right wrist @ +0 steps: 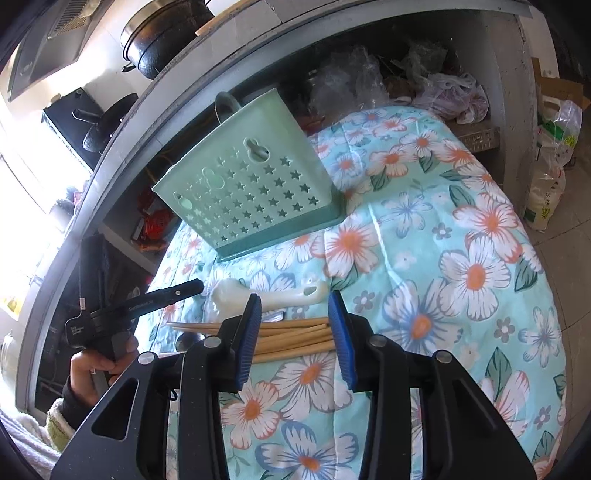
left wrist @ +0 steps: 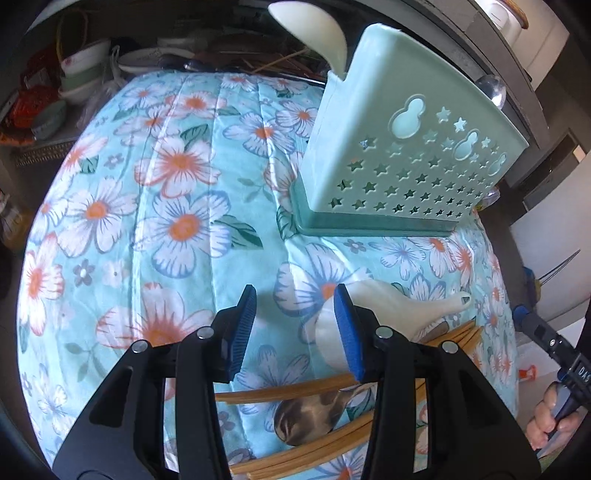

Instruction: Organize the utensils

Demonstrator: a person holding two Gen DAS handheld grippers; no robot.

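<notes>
A white spoon (left wrist: 388, 314) and loose chopsticks (right wrist: 295, 334) lie on the floral cloth (right wrist: 461, 258) before the green holder (left wrist: 406, 147), which already has one spoon (left wrist: 314, 26). Left gripper (left wrist: 295, 328) and right gripper (right wrist: 295, 332) hover half-open, holding nothing. A skewed pinch could likely scatter the chopsticks, or nudge the holder over

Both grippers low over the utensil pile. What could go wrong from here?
1. The chopsticks lie bunched; the right gripper, open above them, may take several or scatter them.
2. The white spoon sits beside the left gripper, not between its fingers; closing may nudge it.
3. The green holder already leans with a spoon in it; a bump could tip it.
</notes>
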